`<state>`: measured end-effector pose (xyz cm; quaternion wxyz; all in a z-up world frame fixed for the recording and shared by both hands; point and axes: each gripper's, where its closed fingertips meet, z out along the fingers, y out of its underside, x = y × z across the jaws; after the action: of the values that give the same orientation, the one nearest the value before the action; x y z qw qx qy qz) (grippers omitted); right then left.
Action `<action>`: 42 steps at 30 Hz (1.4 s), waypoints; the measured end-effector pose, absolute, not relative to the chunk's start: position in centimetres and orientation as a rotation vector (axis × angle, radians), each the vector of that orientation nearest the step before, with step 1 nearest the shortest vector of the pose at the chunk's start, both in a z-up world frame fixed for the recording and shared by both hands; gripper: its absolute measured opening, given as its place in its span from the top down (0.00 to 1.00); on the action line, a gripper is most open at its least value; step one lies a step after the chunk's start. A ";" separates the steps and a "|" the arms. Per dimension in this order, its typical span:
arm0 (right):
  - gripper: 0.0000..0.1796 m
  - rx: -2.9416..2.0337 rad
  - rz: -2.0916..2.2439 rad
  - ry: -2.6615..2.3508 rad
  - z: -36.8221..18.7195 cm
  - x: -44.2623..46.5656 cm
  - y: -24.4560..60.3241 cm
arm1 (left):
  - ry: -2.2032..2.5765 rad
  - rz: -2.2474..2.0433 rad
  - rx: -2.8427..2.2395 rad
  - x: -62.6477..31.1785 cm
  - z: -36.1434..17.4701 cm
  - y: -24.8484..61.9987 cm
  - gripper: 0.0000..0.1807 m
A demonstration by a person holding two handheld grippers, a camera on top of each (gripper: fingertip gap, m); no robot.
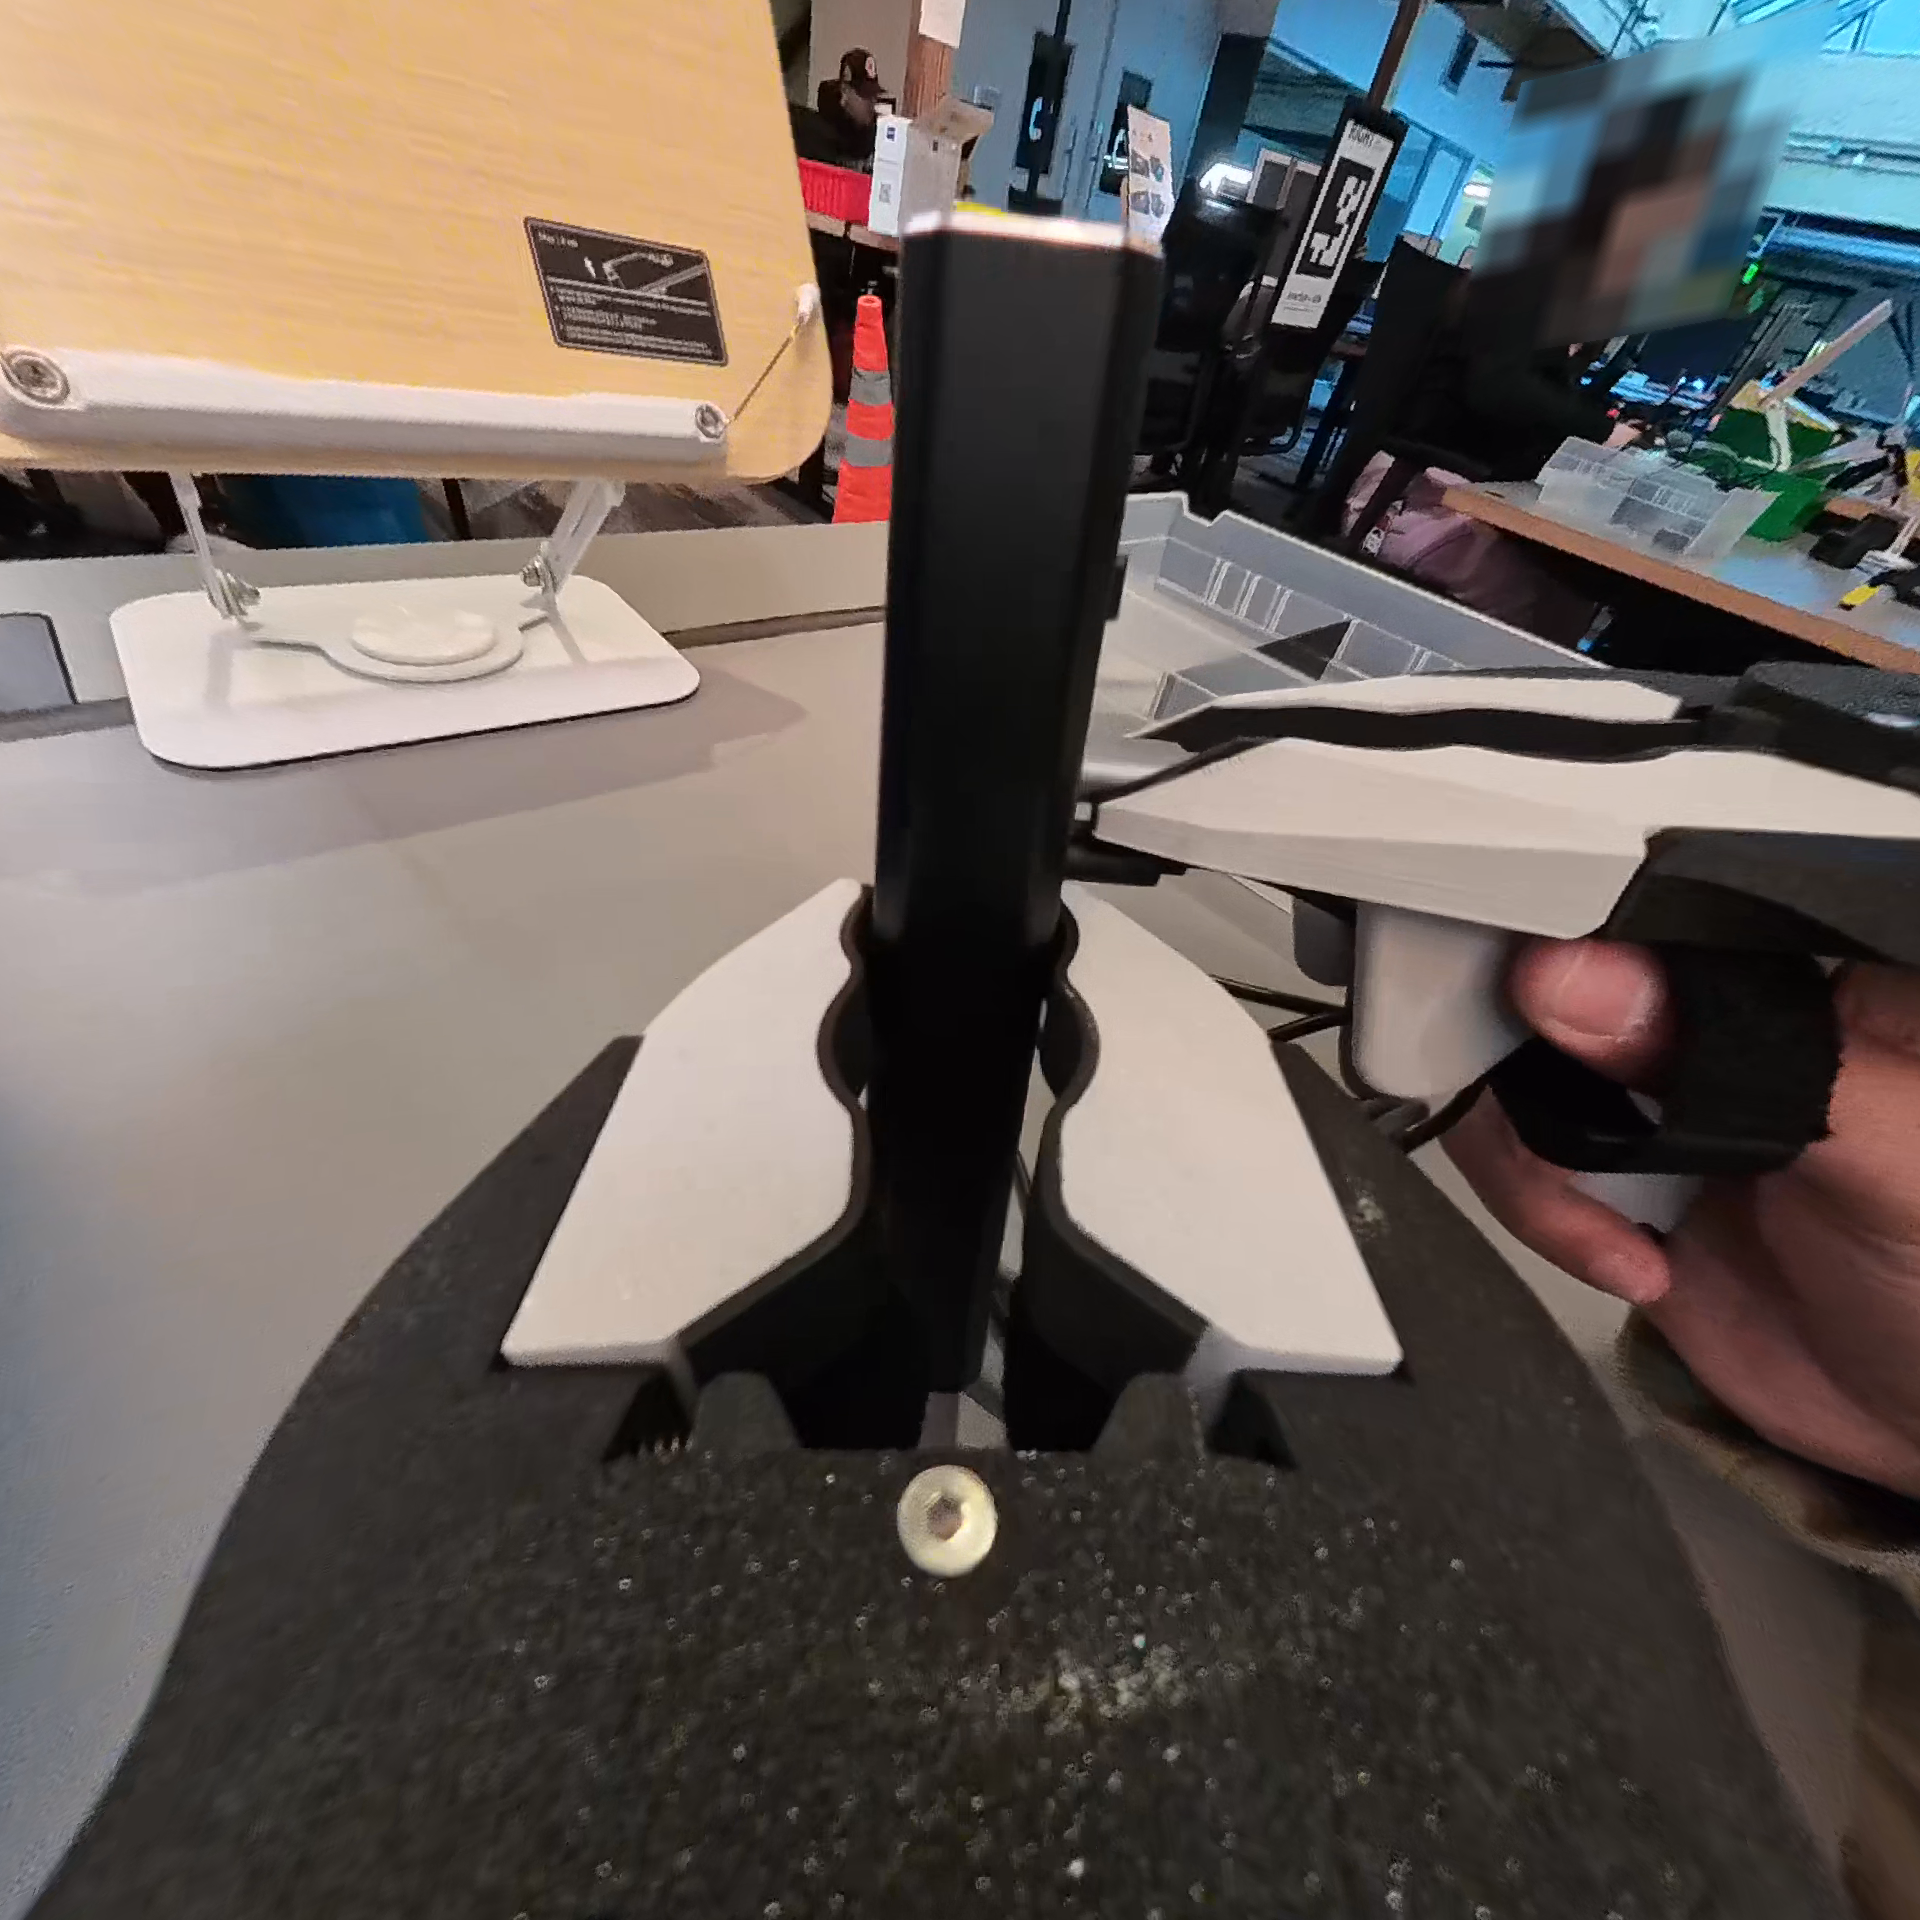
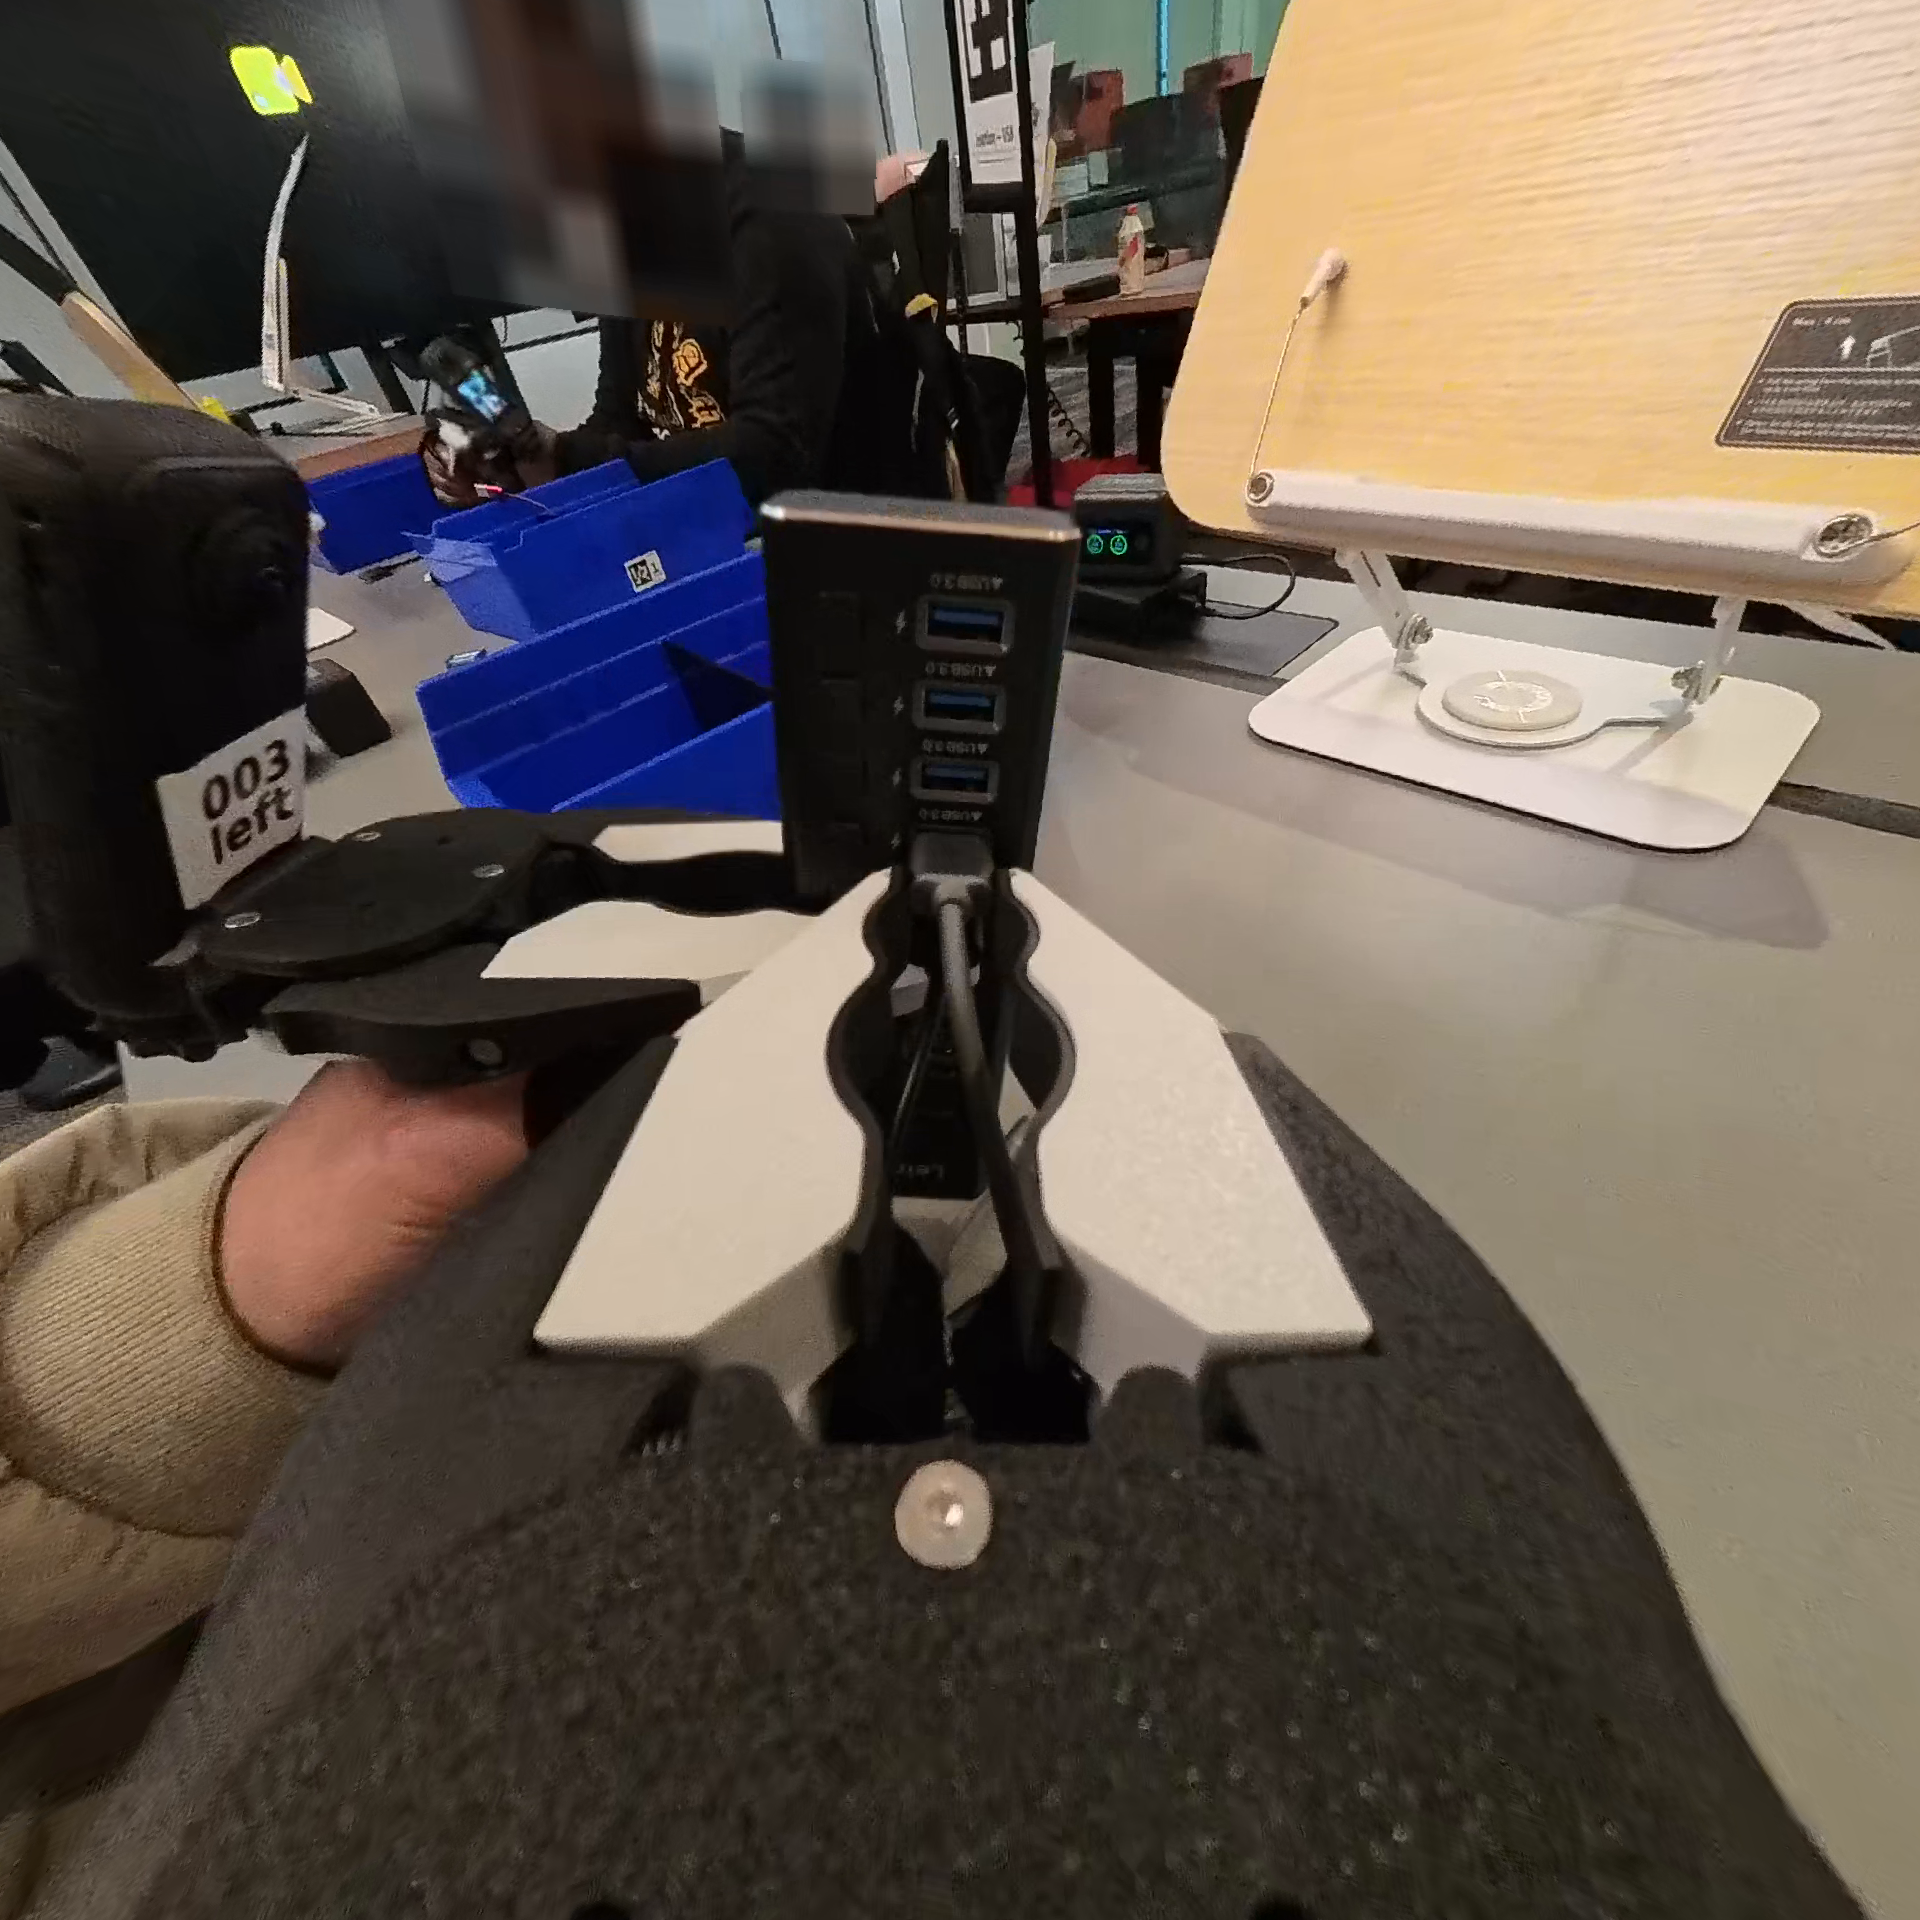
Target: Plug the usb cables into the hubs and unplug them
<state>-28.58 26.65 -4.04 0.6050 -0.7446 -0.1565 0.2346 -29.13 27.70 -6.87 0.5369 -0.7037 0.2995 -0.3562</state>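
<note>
My left gripper (image 1: 961, 920) is shut on a black USB hub (image 1: 987, 582) and holds it upright above the grey table (image 1: 416, 987). In the right wrist view the hub (image 2: 831, 675) shows a column of blue ports, three of them empty. My right gripper (image 2: 945, 883) is shut on a black USB cable plug (image 2: 943, 854), whose head meets the hub's lowest port. The cable (image 2: 971, 1049) runs back between my fingers. The right gripper (image 1: 1117, 800) reaches the hub from the right. The left gripper (image 2: 774, 883) comes in from the left.
A wooden book stand (image 1: 364, 208) on a white base (image 1: 416, 675) stands at the back of the table; it also shows in the right wrist view (image 2: 1558, 260). A grey divided tray (image 1: 1299, 613) sits behind the hub. Blue bins (image 2: 592, 665) lie to the left. People sit at tables beyond. The grippers are tip to tip, or close to it.
</note>
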 end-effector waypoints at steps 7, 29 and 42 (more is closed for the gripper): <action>0.92 -1.627 0.524 -0.292 0.8 -22.1 25.7 | 0.396 -0.814 -1.702 -38.0 -5.5 33.0 0.84; 0.91 -1.535 0.303 -0.434 21.9 -7.5 24.4 | 0.649 -0.957 -1.630 -33.2 -6.8 29.7 0.84; 0.92 -1.570 0.186 -0.324 24.2 1.3 25.8 | 0.664 -1.007 -1.660 -32.5 -7.4 29.3 0.84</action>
<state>1.34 25.79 24.22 0.6916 -0.7027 -0.1448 0.0832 -32.53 29.33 -7.39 0.5183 -0.6918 0.2766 -0.4198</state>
